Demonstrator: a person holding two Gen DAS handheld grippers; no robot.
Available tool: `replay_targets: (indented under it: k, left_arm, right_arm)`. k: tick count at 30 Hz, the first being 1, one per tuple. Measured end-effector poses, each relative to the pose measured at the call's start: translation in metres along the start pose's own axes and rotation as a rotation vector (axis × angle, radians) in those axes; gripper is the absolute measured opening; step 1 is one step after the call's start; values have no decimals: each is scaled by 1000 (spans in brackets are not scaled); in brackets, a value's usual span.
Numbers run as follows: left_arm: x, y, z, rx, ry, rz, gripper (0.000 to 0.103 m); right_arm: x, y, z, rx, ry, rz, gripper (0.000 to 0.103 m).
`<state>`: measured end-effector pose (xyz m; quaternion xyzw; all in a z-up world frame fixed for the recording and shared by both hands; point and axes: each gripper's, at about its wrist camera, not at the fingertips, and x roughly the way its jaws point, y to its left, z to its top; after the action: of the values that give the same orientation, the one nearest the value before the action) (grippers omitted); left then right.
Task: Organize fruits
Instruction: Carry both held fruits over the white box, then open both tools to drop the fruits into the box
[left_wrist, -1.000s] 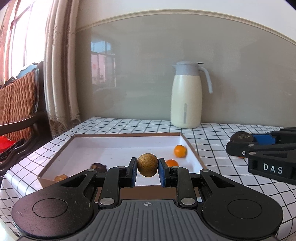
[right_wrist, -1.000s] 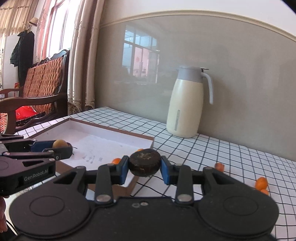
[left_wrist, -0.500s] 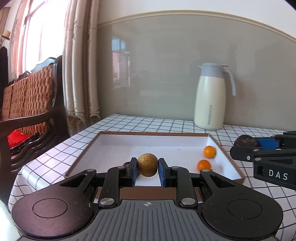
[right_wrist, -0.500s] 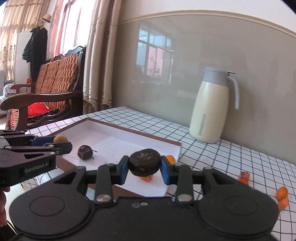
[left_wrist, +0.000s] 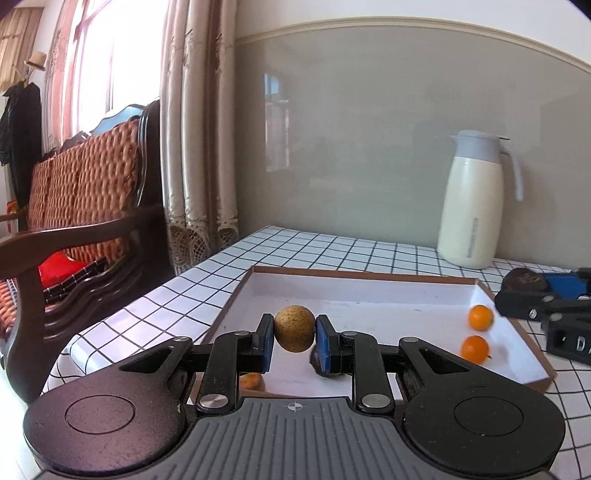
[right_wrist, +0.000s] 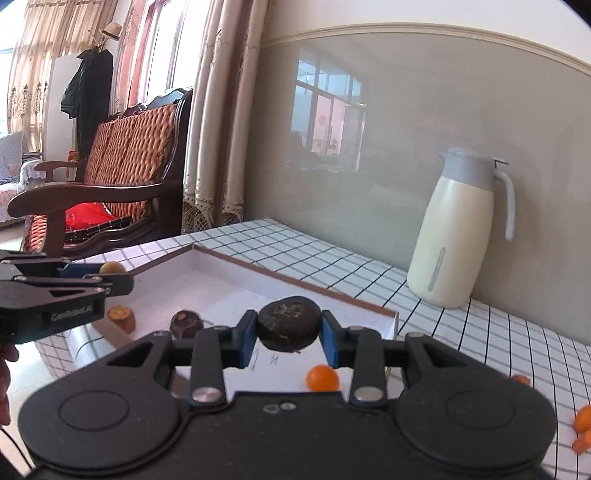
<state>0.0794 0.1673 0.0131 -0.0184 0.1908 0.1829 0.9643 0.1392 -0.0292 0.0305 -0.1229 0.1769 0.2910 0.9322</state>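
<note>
Both grippers hang over the shallow white tray (left_wrist: 369, 291) on the checked tablecloth (left_wrist: 303, 247), each with something in its grip. The left gripper (left_wrist: 294, 334) is closed around a round tan fruit (left_wrist: 294, 328), pinched between the blue pads at its widest part. The right gripper (right_wrist: 289, 330) clamps a dark, flattish, wrinkled fruit (right_wrist: 289, 322) by its edges, holding it level above the tray's near right part.

Already in the tray: two small orange fruits (left_wrist: 480, 317) near the right wall, a dark round one (right_wrist: 186, 324) and a cut orange piece (right_wrist: 122, 318) towards the left. More orange bits (right_wrist: 583, 424) lie loose on the cloth outside, to the right.

What worries me is the round tan fruit: held only at two small spots, it could squirt out if the grip loosens unevenly, and from this height it would likely roll across the smooth tray floor and knock the others. The low tray wall would not stop much. The two tools are also near each other, so a careless swing might bump one against the other. The cream jug (right_wrist: 458, 229) at the back stands well clear.
</note>
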Motion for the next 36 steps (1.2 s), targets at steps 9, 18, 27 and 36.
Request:
replay_targets:
  k: [9, 18, 27, 36]
  left_arm:
    - [33, 12, 9, -43, 10, 32, 24]
    - [54, 10, 13, -48, 21, 36, 24]
    - [73, 11, 17, -60, 51, 51, 24]
    - [84, 16, 18, -88, 64, 78, 24]
  right_arm:
    - [28, -23, 8, 61, 9, -18, 28]
    - [51, -30, 12, 67, 32, -17, 27]
    - [67, -39, 14, 77, 61, -14, 28]
    - [83, -42, 20, 83, 90, 8, 28]
